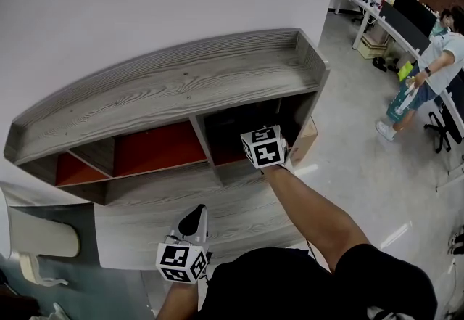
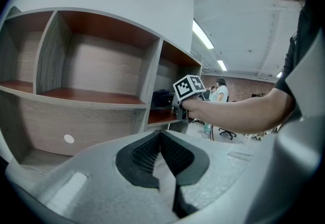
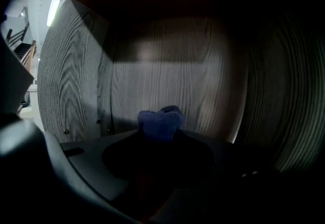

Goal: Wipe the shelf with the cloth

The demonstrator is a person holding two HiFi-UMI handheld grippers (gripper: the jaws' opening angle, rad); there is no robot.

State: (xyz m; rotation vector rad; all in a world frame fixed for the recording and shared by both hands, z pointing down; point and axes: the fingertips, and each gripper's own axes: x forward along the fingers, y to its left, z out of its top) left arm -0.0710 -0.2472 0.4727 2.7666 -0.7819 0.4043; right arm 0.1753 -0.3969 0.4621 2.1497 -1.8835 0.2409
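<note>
- Nearest to us, low in the head view, the left gripper (image 1: 193, 221) hangs in front of the shelf's lower part. Its jaws are pressed together with nothing between them, and it touches nothing.
- Our right arm (image 1: 312, 213) stretches forward from the body towards the shelf.
- At its end, the right gripper (image 3: 160, 140) reaches into the right-hand compartment (image 1: 243, 130) of the upper row. Its jaws are pinching the cloth.
- The cloth (image 3: 161, 121) is dark blue and bunched into a small wad that pokes out just past the jaw tips. We cannot tell whether it touches the wood yet.
- Around it the compartment is dim. Its grey wood-grain back panel (image 3: 167, 65) faces the gripper, with side walls close by.
- The shelf (image 1: 181, 86) is a grey unit standing against a white wall, with red-brown boards inside its compartments.
- Far off to the right, a person (image 1: 433, 68) stands on the office floor near desks with monitors.
- We judge the wiping to be at its start. Little cloth shows beyond the jaws, so hard tips could scrape the board instead of wiping.
- Dragging could tug the wad out of the pinch.
- In such a tight, dark space the gripper could knock a side wall.
</note>
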